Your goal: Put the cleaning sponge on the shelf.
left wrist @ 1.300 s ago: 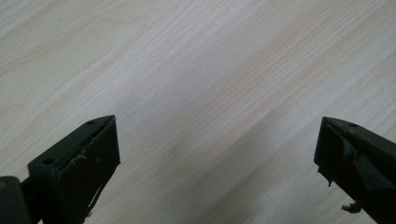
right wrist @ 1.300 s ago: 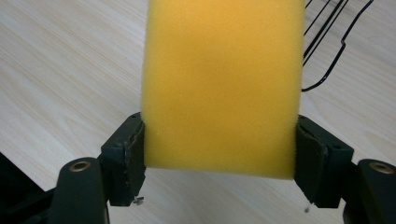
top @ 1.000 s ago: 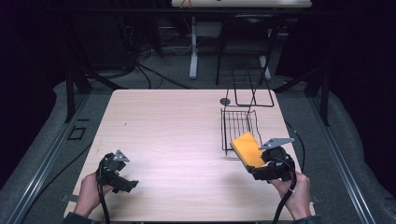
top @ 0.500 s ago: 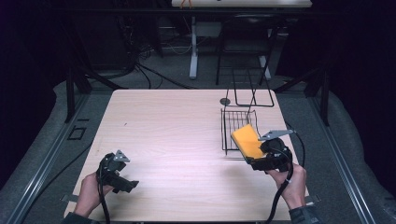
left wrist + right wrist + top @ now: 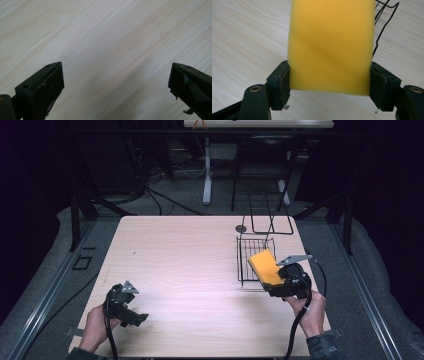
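Note:
A yellow sponge [image 5: 265, 266] is clamped between the jaws of my right gripper [image 5: 278, 282], held above the table just in front of a black wire rack [image 5: 254, 251]. In the right gripper view the sponge [image 5: 330, 45] spans the gap from jaw to jaw, and the rack's wires [image 5: 384, 20] rise behind it at the upper right. My left gripper [image 5: 134, 316] rests low near the table's front left, its jaws spread wide over bare wood [image 5: 112, 50] with nothing between them.
The light wooden table [image 5: 180, 255] has a small dark round disc [image 5: 241, 228] near its far edge. A black wire frame [image 5: 270, 215] stands beyond the rack at the table's back edge. Dark floor and stands surround the table.
My right gripper has carried the sponge a little up and forward, toward the wire rack. The left gripper has stayed put.

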